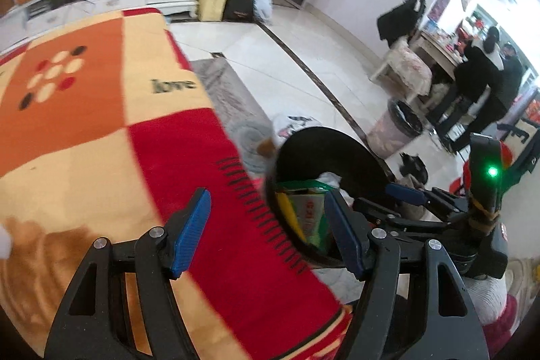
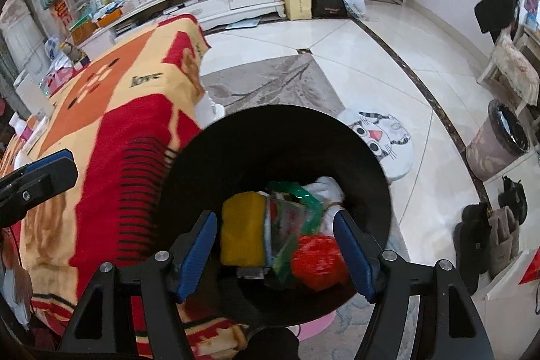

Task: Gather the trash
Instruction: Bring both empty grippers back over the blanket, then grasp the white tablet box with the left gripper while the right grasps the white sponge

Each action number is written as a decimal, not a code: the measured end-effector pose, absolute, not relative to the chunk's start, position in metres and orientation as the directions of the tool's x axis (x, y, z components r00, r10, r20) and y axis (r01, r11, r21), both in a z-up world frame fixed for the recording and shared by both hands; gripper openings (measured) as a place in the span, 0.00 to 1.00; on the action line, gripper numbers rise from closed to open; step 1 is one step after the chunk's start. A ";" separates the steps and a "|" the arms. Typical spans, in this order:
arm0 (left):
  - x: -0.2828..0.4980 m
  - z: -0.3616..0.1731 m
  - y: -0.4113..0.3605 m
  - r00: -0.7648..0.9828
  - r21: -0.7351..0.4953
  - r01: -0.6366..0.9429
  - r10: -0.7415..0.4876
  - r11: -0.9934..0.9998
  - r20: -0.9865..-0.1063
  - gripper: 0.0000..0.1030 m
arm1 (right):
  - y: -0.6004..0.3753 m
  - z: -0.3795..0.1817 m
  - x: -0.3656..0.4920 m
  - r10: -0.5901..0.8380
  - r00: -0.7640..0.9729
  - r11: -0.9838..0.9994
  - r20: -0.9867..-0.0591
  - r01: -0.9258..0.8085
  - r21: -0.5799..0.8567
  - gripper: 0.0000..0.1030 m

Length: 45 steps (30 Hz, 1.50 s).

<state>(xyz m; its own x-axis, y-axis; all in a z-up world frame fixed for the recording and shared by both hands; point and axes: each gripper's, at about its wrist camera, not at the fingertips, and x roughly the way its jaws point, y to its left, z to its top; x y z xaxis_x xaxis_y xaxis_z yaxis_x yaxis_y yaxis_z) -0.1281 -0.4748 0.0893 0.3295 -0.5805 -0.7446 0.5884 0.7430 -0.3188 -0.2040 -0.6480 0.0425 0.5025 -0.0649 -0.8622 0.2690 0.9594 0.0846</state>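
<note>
Over the red and orange blanket at left the left gripper hangs with jaws apart and empty, while to its right the right gripper, likewise parted, hovers above the black bin holding a yellow packet, green wrapper and red wrapper.

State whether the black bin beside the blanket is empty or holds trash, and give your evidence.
It holds trash. The right wrist view looks into the black bin and shows a yellow packet, a green wrapper and a red wrapper inside.
</note>
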 end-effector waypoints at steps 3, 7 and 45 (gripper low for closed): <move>-0.129 0.094 -0.451 0.365 -0.309 0.561 -0.564 0.768 -0.741 0.67 | -0.634 0.049 -0.202 -0.056 0.518 0.963 -0.854 0.255 0.092 0.67; -0.135 0.099 -0.426 0.419 -0.277 0.534 -0.535 0.798 -0.733 0.67 | -0.612 0.059 -0.197 -0.043 0.537 0.969 -0.843 0.227 0.095 0.67; -0.037 0.081 -0.092 0.611 -0.213 0.000 -0.169 0.977 -0.773 0.67 | -0.310 0.056 -0.048 0.355 0.422 0.916 -0.834 -0.333 0.222 0.67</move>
<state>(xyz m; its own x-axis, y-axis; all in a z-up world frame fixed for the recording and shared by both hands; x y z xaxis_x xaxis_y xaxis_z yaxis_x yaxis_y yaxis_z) -0.0374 -0.0916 0.0815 0.6113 -0.1691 -0.7731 0.0003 0.9770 -0.2134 -0.0477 -0.3099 0.0562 0.4225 0.3554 -0.8338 -0.3331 0.9164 0.2219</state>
